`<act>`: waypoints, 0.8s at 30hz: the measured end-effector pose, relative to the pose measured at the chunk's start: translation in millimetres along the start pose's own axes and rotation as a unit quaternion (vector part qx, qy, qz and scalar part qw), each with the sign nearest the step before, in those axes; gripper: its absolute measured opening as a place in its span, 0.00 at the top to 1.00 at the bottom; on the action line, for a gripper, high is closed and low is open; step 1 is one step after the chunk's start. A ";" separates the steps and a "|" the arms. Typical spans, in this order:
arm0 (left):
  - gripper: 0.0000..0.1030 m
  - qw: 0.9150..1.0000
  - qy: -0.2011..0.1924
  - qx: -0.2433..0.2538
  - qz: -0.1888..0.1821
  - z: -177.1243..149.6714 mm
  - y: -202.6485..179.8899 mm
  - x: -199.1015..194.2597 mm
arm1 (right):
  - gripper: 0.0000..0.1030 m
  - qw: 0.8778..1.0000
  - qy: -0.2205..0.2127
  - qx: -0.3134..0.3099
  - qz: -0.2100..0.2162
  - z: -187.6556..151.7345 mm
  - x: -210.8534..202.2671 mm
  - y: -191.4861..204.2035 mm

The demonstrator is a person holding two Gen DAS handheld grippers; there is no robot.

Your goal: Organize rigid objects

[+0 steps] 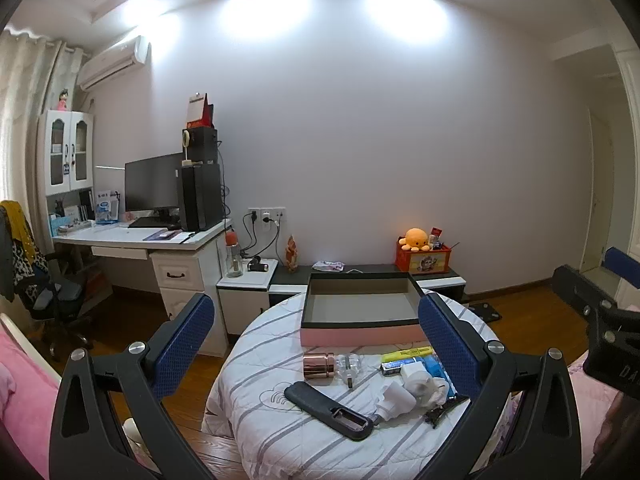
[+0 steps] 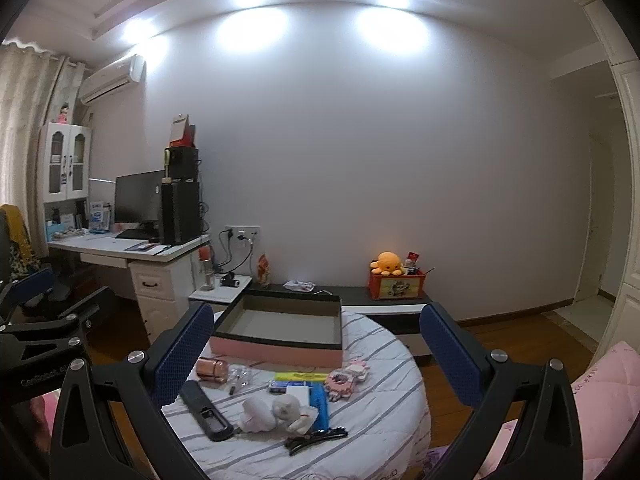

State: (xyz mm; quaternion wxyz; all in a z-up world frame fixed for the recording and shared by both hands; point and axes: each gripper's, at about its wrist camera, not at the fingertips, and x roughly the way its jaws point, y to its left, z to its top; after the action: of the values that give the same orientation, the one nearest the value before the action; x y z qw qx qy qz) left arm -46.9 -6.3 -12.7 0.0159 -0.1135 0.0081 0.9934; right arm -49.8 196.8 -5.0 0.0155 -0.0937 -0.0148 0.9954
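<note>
In the left wrist view, your left gripper [image 1: 316,344] stood with its jaws spread as wide as they go and nothing between the pads; it hung short of the round table [image 1: 256,420], pointing a little downward. The open box [image 1: 360,330] sat at the far side of the table, empty as far as I could see. Between the box and the gripper lay the things to sort: the copper tin [image 1: 319,366] just before the box, the phone case [image 1: 328,405] nearest to you, and the yellow marker [image 1: 405,354] toward the right. The long axis of the phone case ran diagonally, from far left to near right, so the jaws were not yet square to it. Your right gripper [image 1: 612,304] showed at the right edge of this view. In the right wrist view, your right gripper [image 2: 316,344] was also fully spread and held nothing. Here the box [image 2: 276,350] lay ahead and slightly left, the phone case [image 2: 206,410] close to the left finger, and the black hair clip [image 2: 316,438] and the white plush toy [image 2: 276,412] low in the middle. I judged the left hand nearer to the phone case and the tin, the right hand nearer to the hair clip.
</note>
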 end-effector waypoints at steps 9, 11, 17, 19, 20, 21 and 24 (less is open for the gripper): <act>0.00 1.000 0.009 0.008 -0.001 3.5 -5.4 20.0 | 0.00 1.000 0.001 0.004 -0.015 3.8 12.5 -6.8; 0.00 1.000 0.008 0.007 -0.001 5.0 -7.0 23.6 | 0.00 1.000 0.000 0.002 -0.018 6.5 13.0 -6.1; 0.00 1.000 0.001 0.005 -0.001 8.1 -11.5 32.8 | 0.00 1.000 -0.003 0.004 -0.031 5.1 20.7 -10.6; 0.00 1.000 0.000 0.004 -0.003 8.7 -12.1 35.6 | 0.00 0.999 -0.004 0.005 -0.032 5.1 22.2 -12.3; 0.00 1.000 0.000 0.004 -0.003 8.1 -12.4 37.0 | 0.00 0.999 -0.005 0.005 -0.033 4.7 22.8 -12.4; 0.00 1.000 0.001 0.005 -0.004 7.7 -13.2 38.5 | 0.00 0.999 -0.005 0.005 -0.033 5.1 24.1 -13.2; 0.00 1.000 0.002 0.005 -0.001 6.8 -14.7 42.0 | 0.00 0.999 -0.005 0.005 -0.034 4.4 25.9 -12.7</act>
State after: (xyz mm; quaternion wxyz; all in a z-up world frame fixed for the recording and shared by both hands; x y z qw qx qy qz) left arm -88.8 9.8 -15.7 0.0179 -0.1157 0.0131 0.9930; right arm -75.7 210.2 -5.0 0.0493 -0.0885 -0.0126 0.9948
